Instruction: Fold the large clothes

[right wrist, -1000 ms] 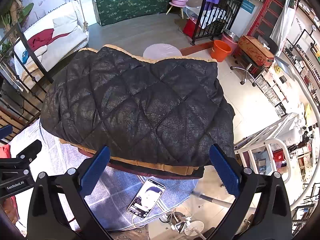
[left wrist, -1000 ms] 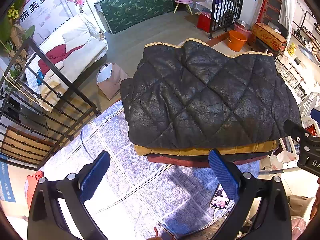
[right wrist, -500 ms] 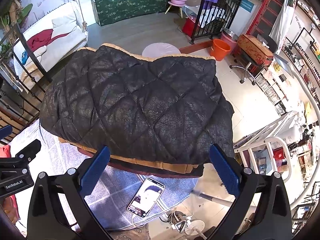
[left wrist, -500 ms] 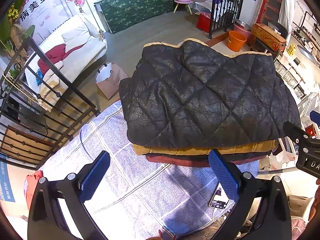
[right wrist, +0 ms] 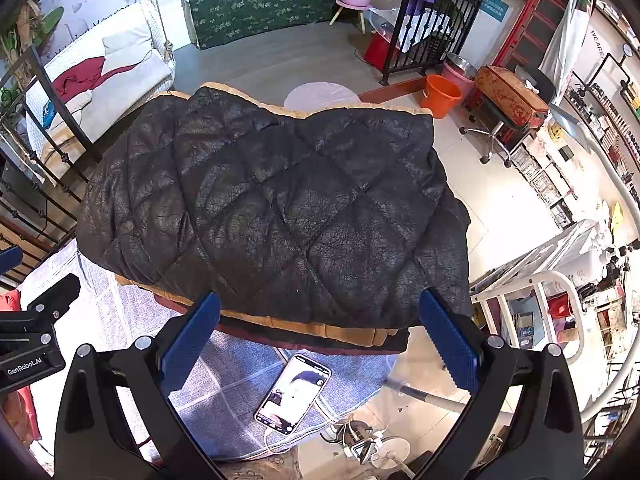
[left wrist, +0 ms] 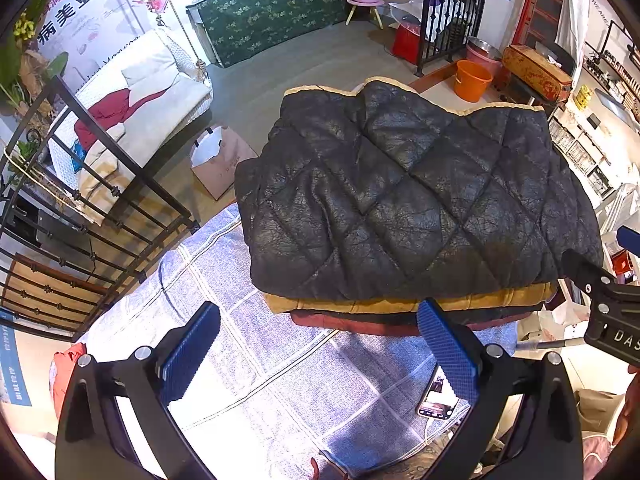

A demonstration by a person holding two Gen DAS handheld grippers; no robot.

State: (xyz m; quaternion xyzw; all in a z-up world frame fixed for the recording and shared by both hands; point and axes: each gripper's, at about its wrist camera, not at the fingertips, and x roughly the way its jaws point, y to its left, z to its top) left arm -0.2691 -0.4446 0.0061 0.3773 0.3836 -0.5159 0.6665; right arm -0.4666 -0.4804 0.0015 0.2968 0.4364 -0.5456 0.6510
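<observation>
quilted black jacket (left wrist: 408, 200), folded on the blue checked cloth (left wrist: 280, 364) just ahead of the spread, empty left gripper (left wrist: 320, 354) and right gripper (right wrist: 320, 346), looks bulky, soft and slick, best pinched at its tan hem (right wrist: 320, 330).

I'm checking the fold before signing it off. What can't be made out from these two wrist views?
- Garments under the black quilted jacket: only tan and maroon edges show; the jacket covers them.
- Smartphone, left wrist view: partly behind the gripper finger.
- Blue checked cloth's near edge: cut off by the frame.
</observation>
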